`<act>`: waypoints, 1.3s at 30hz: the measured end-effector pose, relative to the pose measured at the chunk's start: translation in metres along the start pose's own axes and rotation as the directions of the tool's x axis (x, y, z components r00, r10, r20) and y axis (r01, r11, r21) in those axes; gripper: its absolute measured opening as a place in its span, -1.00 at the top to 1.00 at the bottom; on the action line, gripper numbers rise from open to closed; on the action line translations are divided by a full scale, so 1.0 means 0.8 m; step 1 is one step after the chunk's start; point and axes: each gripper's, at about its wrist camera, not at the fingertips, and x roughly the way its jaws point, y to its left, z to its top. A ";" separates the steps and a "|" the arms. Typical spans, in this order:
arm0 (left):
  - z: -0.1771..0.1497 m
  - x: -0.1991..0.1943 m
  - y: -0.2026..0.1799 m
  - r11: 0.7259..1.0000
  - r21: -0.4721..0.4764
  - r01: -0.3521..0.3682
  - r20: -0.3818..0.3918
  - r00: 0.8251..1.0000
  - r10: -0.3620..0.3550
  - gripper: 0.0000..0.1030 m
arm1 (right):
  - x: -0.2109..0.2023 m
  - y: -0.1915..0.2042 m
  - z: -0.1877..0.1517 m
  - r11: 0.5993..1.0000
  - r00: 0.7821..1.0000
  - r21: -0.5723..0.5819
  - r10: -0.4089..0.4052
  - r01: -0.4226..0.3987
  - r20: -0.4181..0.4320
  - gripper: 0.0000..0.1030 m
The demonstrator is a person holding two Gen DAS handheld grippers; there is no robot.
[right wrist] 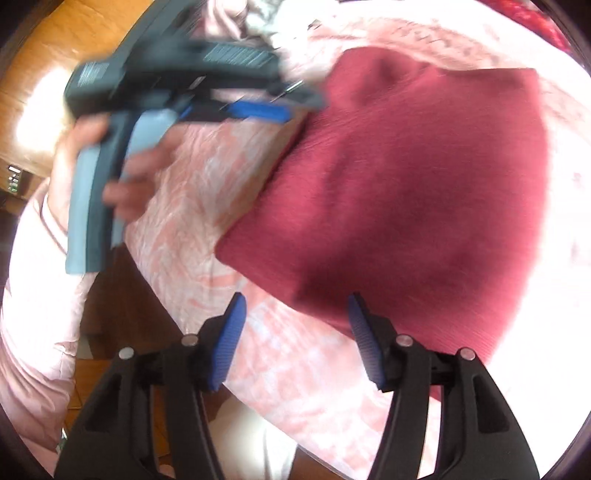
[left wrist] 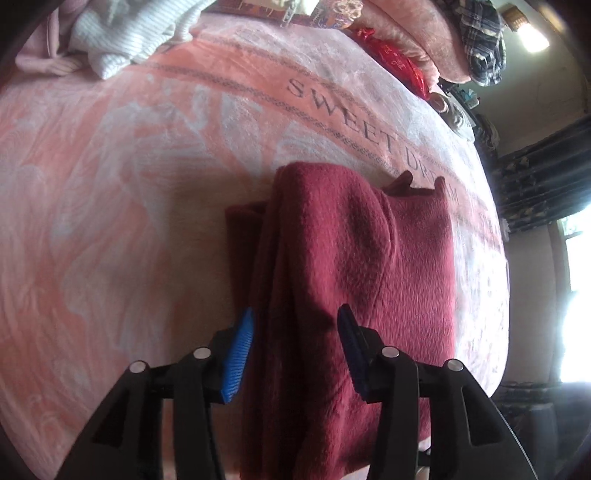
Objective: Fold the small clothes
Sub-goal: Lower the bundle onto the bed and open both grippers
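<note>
A dark red fleece garment point(left wrist: 354, 280) lies folded on a pink blanket point(left wrist: 110, 192) spread over a bed, and both tools stand above it with their fingers apart and nothing between them. In the left wrist view the left gripper point(left wrist: 295, 350) hangs over the near end of the garment, its blue pads straddling a thick ridge of doubled cloth that runs toward twelve o'clock; that placement suggests it is lined up to take this ridge or to press it flat. A thinner layer sticks out at nine o'clock from under the ridge, so the fold looks only partly squared. In the right wrist view the right gripper point(right wrist: 295, 339) is spread wide over the garment's near corner, which sits at about one o'clock from its fingers, with one pad over blanket and the other over red cloth; I judge it is placed to catch that corner edge. The same view shows the other tool at ten o'clock, blurred, its blue pad just at the garment's far edge, held in a bare hand point(right wrist: 122, 173) in a pale pink sleeve. The blanket carries woven grey lettering that reads "SWEET DREAM" along a curved band toward one o'clock of the left view, the last letters partly covered by the garment. A white ribbed garment point(left wrist: 125, 33) lies at eleven o'clock, probably waiting its turn. A red packet point(left wrist: 395, 62) with gold marks lies at one o'clock, its print too small to read.
</note>
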 end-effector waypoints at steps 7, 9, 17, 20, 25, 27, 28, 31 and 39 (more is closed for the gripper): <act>-0.093 -0.021 -0.015 0.998 0.055 -0.026 -0.031 0.999 0.027 0.00 | -0.045 -0.089 -0.047 0.975 0.997 0.211 -0.075 0.068 0.026 -0.12; -0.115 -0.028 -0.022 0.996 0.073 -0.049 -0.005 0.999 0.050 0.00 | -0.046 -0.107 -0.055 0.968 0.996 0.236 -0.086 0.081 0.009 -0.05; -0.139 0.004 -0.038 0.986 0.141 -0.086 -0.038 0.995 0.093 0.39 | -0.004 -0.166 -0.072 0.896 0.989 0.421 0.150 -0.140 0.009 -0.01; -0.139 0.019 -0.026 0.992 0.104 -0.068 -0.068 0.995 0.075 0.70 | 0.004 -0.173 -0.073 0.882 0.982 0.441 0.187 -0.167 -0.002 0.40; -0.146 0.005 -0.005 1.000 0.015 0.012 -0.064 0.998 -0.011 0.84 | -0.039 -0.170 -0.080 0.892 0.972 0.388 0.231 -0.229 0.042 0.69; -0.156 -0.007 -0.005 0.999 0.018 0.027 -0.053 0.998 -0.026 0.85 | -0.055 -0.164 -0.083 0.915 0.978 0.349 0.203 -0.204 0.039 0.70; -0.161 -0.011 -0.004 0.999 0.015 0.030 -0.048 0.998 -0.029 0.85 | -0.049 -0.161 -0.086 0.918 0.980 0.345 0.198 -0.195 0.026 0.70; -0.174 -0.009 0.007 0.999 -0.015 0.028 -0.055 0.998 -0.029 0.85 | -0.019 -0.162 -0.090 0.927 0.986 0.347 0.166 -0.143 -0.036 0.70; -0.176 0.020 0.015 0.999 0.026 -0.019 -0.061 0.998 0.021 0.81 | 0.000 -0.158 -0.083 0.951 0.991 0.295 0.115 -0.089 -0.069 0.53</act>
